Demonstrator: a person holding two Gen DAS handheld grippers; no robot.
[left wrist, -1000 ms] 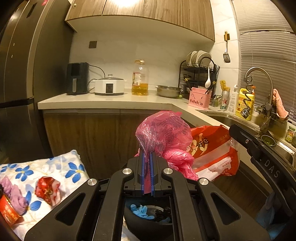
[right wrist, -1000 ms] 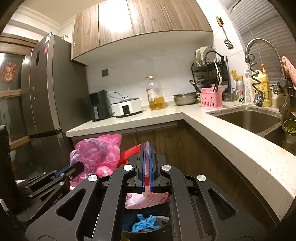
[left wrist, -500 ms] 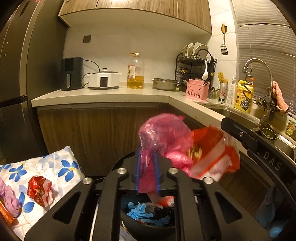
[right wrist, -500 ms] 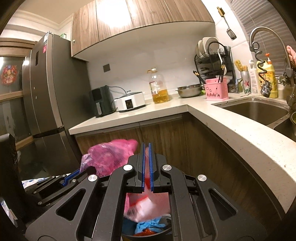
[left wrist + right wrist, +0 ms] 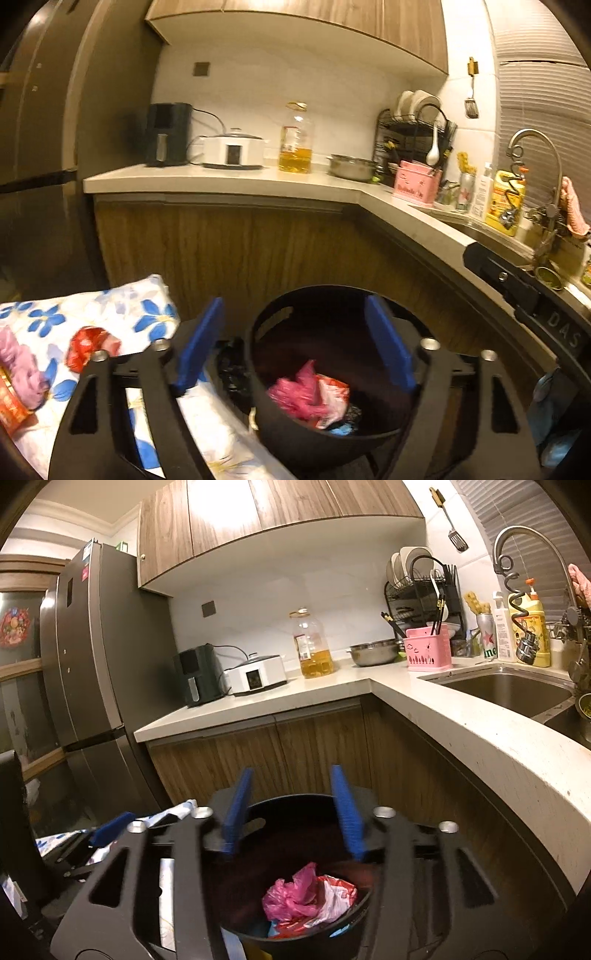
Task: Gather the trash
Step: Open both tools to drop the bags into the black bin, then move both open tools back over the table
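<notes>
A black round bin [image 5: 328, 443] [image 5: 295, 932] stands on the floor below both grippers. Inside it lie a crumpled pink plastic bag [image 5: 299, 395] [image 5: 291, 893] and a red and white bag [image 5: 334, 397] [image 5: 334, 897] on blue and dark rubbish. My left gripper [image 5: 293, 339] hangs over the bin, its jaws opening wide with nothing between the blue pads. My right gripper [image 5: 291, 805] is also above the bin, jaws opening, nothing between them. In the right wrist view the left gripper's fingers [image 5: 110, 825] show at lower left.
A blue-flowered cloth [image 5: 110, 314] at the left carries a red wrapper [image 5: 88, 347], a purple wad [image 5: 22, 373] and an orange pack [image 5: 9, 410]. The L-shaped counter [image 5: 498, 746] with sink [image 5: 509, 694], oil bottle [image 5: 314, 646] and appliances runs behind and right. A fridge [image 5: 92, 657] stands left.
Both grippers were shut on the bags, the left on the pink one, the right on the red and white one. Both opened, and the bags dropped into the bin.
</notes>
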